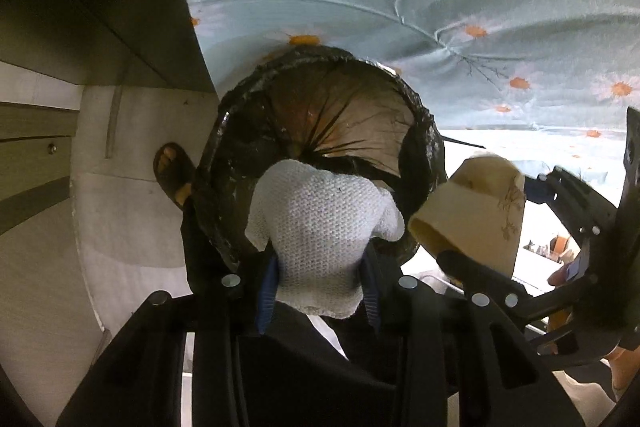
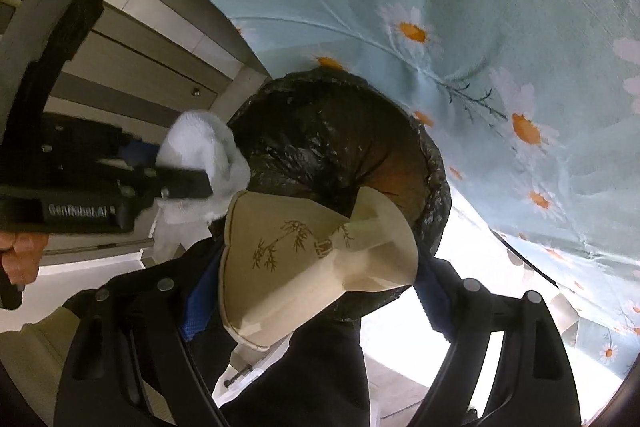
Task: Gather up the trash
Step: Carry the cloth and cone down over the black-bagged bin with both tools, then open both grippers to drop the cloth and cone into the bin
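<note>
Left wrist: fingers (image 1: 318,291) pinch one white cloth (image 1: 320,223); right fingers (image 2: 308,299) clamp one paper cup (image 2: 312,259) above one bin (image 2: 340,131)

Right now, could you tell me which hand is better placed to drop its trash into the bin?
Probably left: its gripper holds the white cloth squarely over the bin's mouth; the right's paper cup sits nearer the rim.

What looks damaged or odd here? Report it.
The paper cup in the right gripper is crushed, its rim folded in. It hangs over the lined bin. The white cloth looks intact.
</note>
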